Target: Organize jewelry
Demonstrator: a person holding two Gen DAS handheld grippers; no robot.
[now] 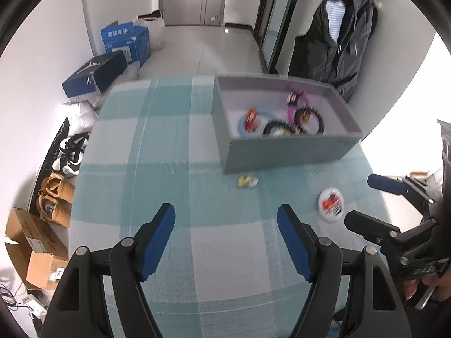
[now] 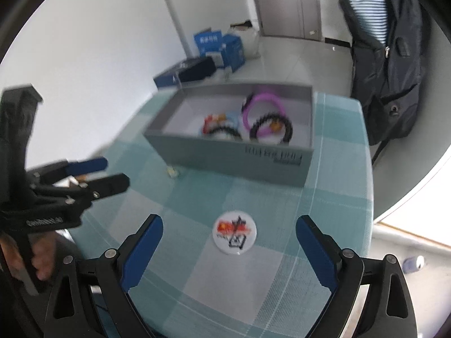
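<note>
Teal-checked cloth covers the tabletop [image 2: 338, 211], where a grey box [image 2: 225, 157] holding bracelets [image 2: 270, 126] is set near the far edge. A white badge [image 2: 235, 235] lies on bare cloth in front of the box, framed by the released right gripper [image 2: 229, 242]. The left gripper [image 1: 225, 236], also spread wide and empty, is held over free cloth in front of the box, a small yellow piece [image 1: 247, 181] lying just before the box wall.

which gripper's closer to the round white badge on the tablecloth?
Right. The right gripper is open with the round white badge lying between its fingers. The left gripper is open too, off to the badge's left over bare tablecloth.
</note>
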